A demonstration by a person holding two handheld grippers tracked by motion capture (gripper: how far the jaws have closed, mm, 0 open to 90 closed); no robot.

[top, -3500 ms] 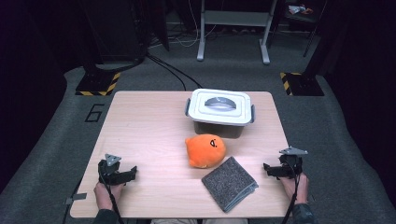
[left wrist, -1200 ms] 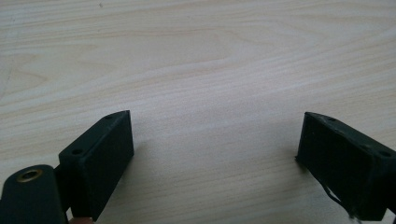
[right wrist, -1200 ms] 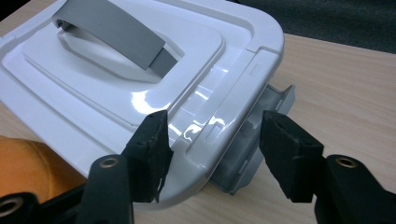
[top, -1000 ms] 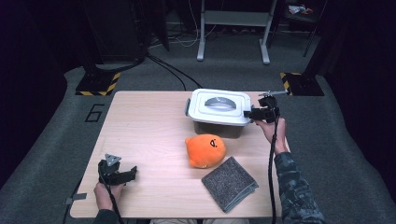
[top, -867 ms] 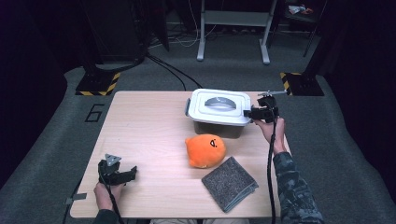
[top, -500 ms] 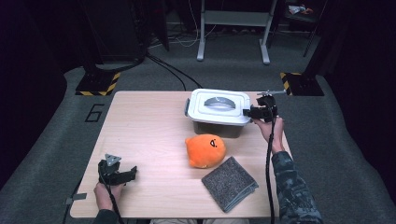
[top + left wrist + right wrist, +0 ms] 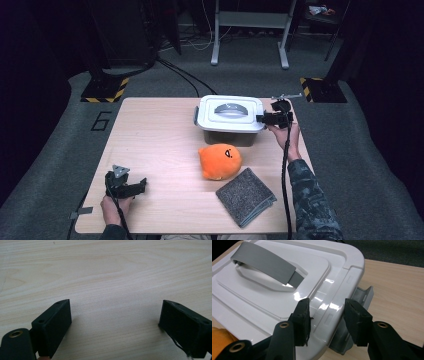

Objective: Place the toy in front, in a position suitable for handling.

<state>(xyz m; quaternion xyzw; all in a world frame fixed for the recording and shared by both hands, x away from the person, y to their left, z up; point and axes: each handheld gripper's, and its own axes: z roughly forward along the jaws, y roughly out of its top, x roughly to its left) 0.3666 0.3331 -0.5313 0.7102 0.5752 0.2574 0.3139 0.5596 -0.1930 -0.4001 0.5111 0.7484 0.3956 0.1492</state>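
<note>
Pale wooden table (image 7: 160, 135) in a dark room. White-lidded box (image 7: 229, 114) sitting at the far right side. Right gripper (image 7: 325, 315) straddling the lid's right edge, not visibly clamping it. Left gripper (image 7: 113, 322) resting spread wide at the near left.

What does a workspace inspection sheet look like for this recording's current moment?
Surface: light wooden table, bare at left.
Job's things: white lidded storage box, lid on, grey latch flipped out.
Clutter: orange plush toy; folded grey cloth.
Grippers: right gripper partly closed astride the lid's edge; left gripper open, low over table.
Cables: one trails from each gripper.
Surroundings: dark carpet, hazard-striped stand bases, metal frame legs.
</note>
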